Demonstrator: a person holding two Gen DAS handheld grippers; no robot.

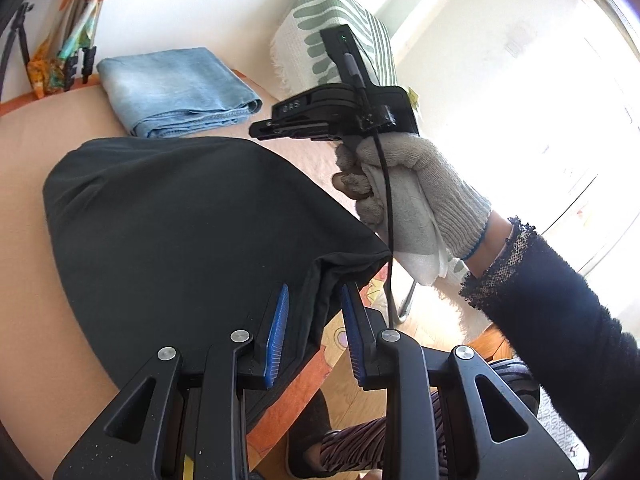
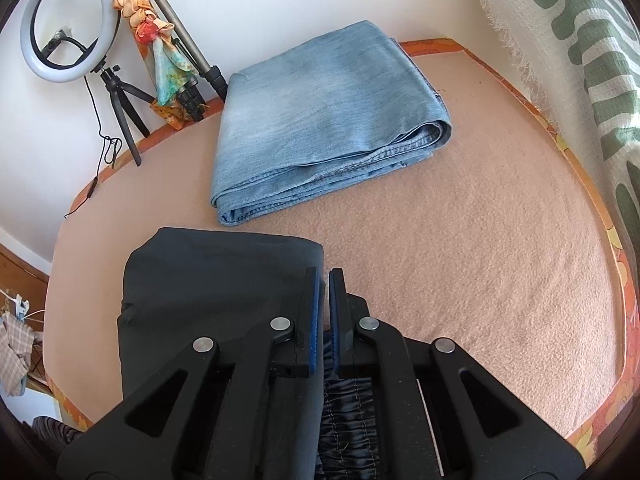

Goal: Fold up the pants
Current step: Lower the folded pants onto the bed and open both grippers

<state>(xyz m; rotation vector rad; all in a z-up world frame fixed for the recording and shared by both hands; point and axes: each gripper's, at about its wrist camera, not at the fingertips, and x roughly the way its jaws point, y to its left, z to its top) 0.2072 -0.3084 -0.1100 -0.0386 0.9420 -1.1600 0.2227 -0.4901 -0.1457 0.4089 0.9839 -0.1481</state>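
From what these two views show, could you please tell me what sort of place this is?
Probably a room in a home set up for filming: a blanket-covered table with folded jeans and black pants, a ring light on a tripod, and a patterned throw.

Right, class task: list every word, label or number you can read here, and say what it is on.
"OAS" (small, uncertain): on the black body of the right tongs.
Printed sheet at the left wrist view's lower right edge: lettering too blurred to read.
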